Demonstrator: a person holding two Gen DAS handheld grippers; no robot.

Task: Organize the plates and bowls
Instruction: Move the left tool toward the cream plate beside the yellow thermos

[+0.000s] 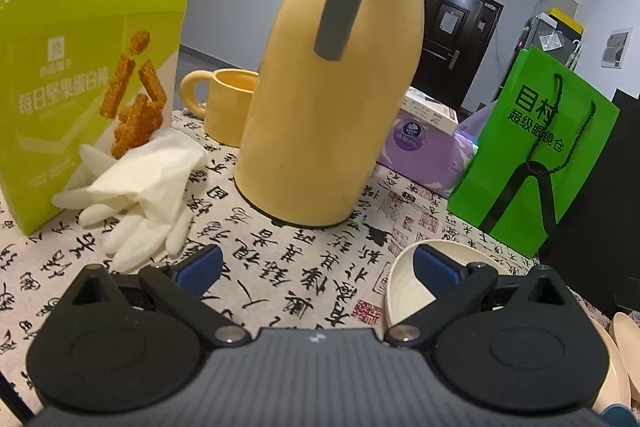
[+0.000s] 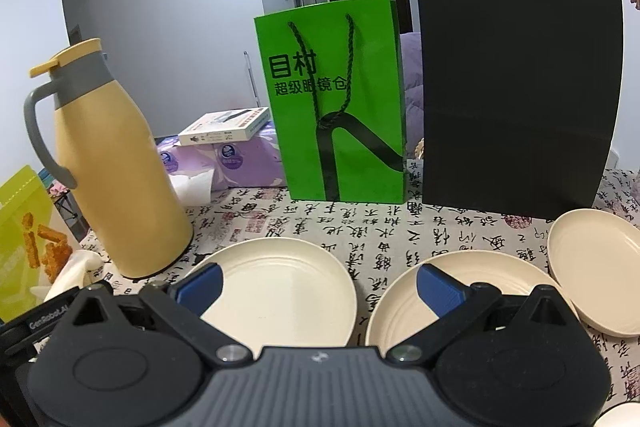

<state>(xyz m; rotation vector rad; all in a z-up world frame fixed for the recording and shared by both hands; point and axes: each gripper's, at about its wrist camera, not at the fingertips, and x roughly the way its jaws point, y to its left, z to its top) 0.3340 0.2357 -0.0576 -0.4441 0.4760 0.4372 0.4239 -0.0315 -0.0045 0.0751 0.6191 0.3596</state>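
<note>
Your right tool (image 2: 318, 287) and left tool (image 1: 318, 265) both stand spread, holding nothing. Three cream plates (image 2: 280, 287) lie apart on the counter (image 2: 360, 223). Risk: your left tool swinging into the yellow jug (image 1: 332, 87), toppling it.

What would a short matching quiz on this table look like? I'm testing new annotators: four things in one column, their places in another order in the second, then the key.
Things
1. yellow mug
2. white gloves
3. white box
4. green paper bag

Places
A. on top of the purple tissue packs
B. upright beside the black bag
C. behind the yellow thermos jug
D. against the snack box

Pairs: 1-C, 2-D, 3-A, 4-B
</note>
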